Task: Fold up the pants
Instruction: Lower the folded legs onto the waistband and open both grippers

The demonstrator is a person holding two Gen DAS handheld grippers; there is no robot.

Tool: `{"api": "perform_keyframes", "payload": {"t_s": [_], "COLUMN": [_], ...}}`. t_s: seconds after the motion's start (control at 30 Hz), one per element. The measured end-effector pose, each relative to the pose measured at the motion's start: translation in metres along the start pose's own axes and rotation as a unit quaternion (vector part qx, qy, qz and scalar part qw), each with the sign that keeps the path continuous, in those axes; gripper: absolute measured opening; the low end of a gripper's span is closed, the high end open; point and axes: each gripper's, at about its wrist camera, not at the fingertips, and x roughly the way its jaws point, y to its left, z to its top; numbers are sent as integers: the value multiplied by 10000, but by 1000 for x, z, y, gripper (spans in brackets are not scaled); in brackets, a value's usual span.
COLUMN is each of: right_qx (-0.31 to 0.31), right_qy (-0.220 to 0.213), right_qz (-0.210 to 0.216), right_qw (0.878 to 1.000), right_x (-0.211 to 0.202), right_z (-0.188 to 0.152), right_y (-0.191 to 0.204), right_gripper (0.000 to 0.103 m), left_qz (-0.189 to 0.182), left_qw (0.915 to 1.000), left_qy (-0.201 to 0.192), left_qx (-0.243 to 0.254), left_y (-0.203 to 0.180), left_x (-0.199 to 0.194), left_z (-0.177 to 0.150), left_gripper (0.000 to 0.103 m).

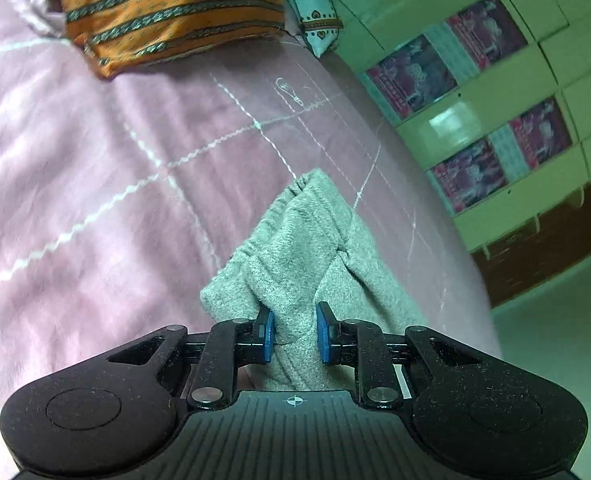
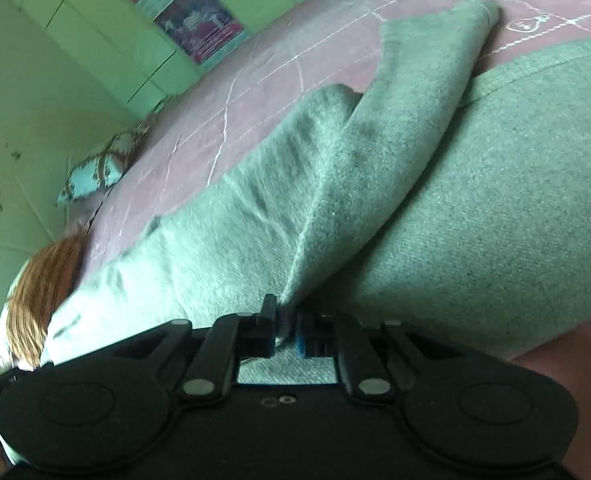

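Pants point(image 1: 311, 248), grey, lie on the pink bedspread point(image 1: 95, 168), waistband toward the orange pillow point(image 1: 167, 8); risk: the fold slipping loose, since the left gripper point(image 1: 293, 334) stands partly open around bunched cloth, unpinched; right gripper point(image 2: 283, 332) is clenched on a pants edge.

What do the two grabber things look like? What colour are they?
Both are matte black plastic. The left gripper has round side lobes, silver pins, blue finger pads, a ribbed top and a small white crosshair mark. The right gripper matches, with two tiny rings instead.
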Motion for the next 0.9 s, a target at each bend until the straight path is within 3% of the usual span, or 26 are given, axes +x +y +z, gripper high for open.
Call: {"api": "perform_keyframes", "payload": {"t_s": [0.1, 0.27, 0.37, 0.43, 0.6, 0.7, 0.77, 0.9], "right_qx": [-284, -664, -839, -661, -558, -650, -755, -609], "right_qy": [-27, -375, -134, 125, -94, -127, 135, 58], "right_qz": [-14, 414, 207, 10, 87, 156, -73, -32], "right_qw": [9996, 9962, 9962, 9977, 9984, 9977, 9970, 9981], "right_x": [-6, -44, -32, -15, -18, -25, -14, -20], "right_z": [3, 7, 1, -5, -5, -4, -12, -11], "right_y": [8, 24, 20, 10, 12, 12, 3, 3], "right_gripper": [0, 0, 0, 0, 0, 0, 0, 0], "left_qz": [-104, -311, 25, 16, -129, 251, 215, 327], "left_qw": [9999, 9989, 9996, 9998, 9990, 9964, 9972, 9963], "left_qy": [-40, -222, 56, 58, -93, 105, 24, -92], "left_qx": [36, 261, 272, 206, 418, 804, 713, 787], "left_y": [-5, -7, 4, 7, -8, -10, -4, -11], "left_x": [-9, -35, -20, -13, -27, -20, -21, -26], "left_z": [4, 4, 4, 3, 7, 0, -5, -10], "left_gripper": [22, 22, 22, 22, 22, 22, 22, 22]}}
